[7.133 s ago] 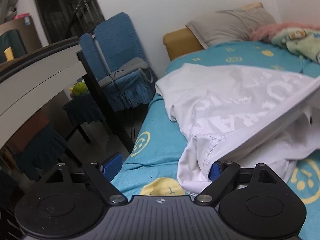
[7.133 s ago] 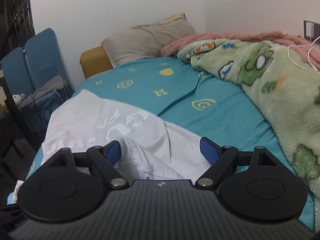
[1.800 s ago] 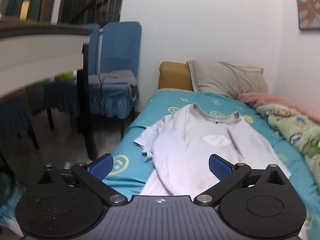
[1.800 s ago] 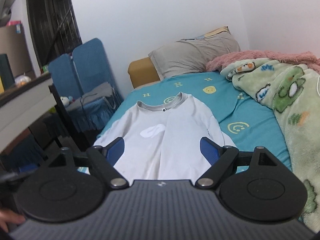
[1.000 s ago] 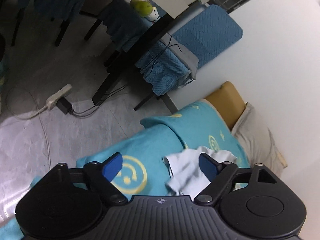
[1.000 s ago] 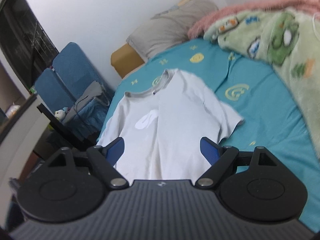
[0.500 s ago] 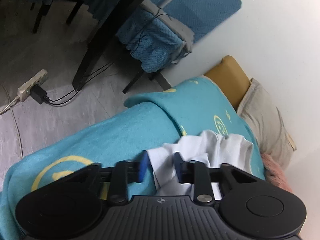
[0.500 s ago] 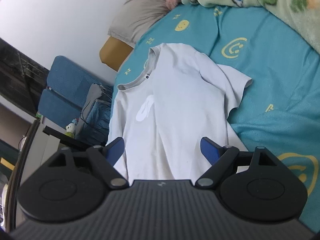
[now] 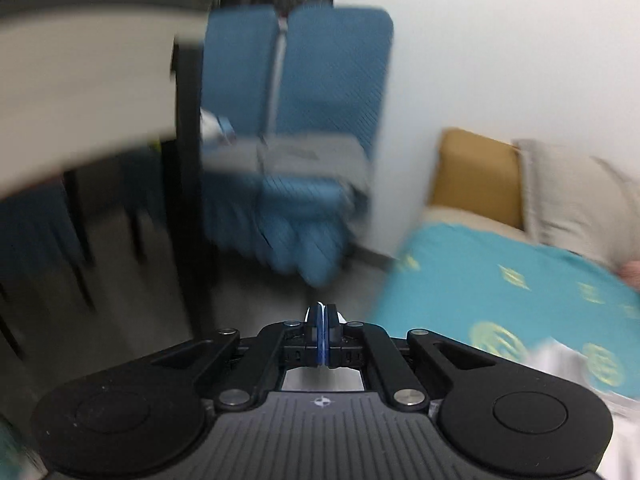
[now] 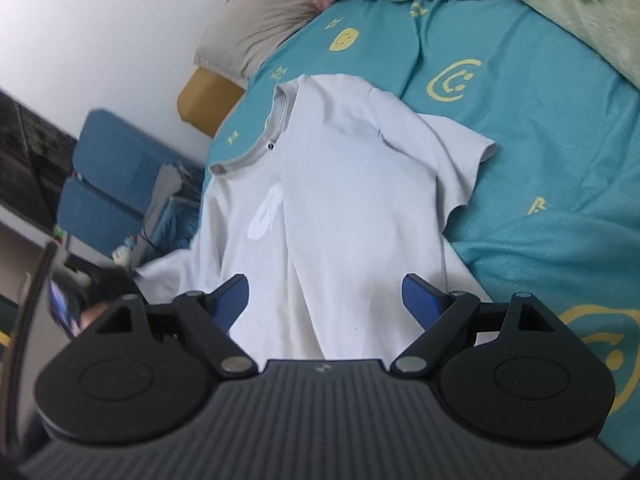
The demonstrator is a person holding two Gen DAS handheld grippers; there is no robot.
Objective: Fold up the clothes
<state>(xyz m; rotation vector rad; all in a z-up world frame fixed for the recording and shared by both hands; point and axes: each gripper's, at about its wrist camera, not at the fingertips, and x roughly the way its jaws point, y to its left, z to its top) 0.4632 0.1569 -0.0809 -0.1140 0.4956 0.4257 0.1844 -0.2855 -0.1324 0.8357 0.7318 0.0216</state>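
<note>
A white t-shirt (image 10: 344, 200) lies flat on the teal bed sheet (image 10: 540, 128), collar toward the pillows. My right gripper (image 10: 326, 296) is open above the shirt's lower part, not touching it. My left gripper (image 9: 321, 314) is shut on the shirt's left sleeve; a sliver of white cloth shows between its pads. In the right wrist view the left gripper (image 10: 102, 284) is a dark blur at the sleeve (image 10: 168, 268), by the bed's left edge. More white cloth (image 9: 560, 356) shows at the right of the blurred left wrist view.
A grey pillow (image 10: 260, 28) and a tan cushion (image 10: 204, 96) are at the bed's head. A green patterned blanket (image 10: 560, 4) covers the right side. Blue chairs (image 9: 296, 92) and a dark table leg (image 9: 188, 184) stand left of the bed.
My left gripper has shut fully on the sleeve and swung up, so its view now faces the chairs and is blurred. My right gripper has come lower and closer over the shirt.
</note>
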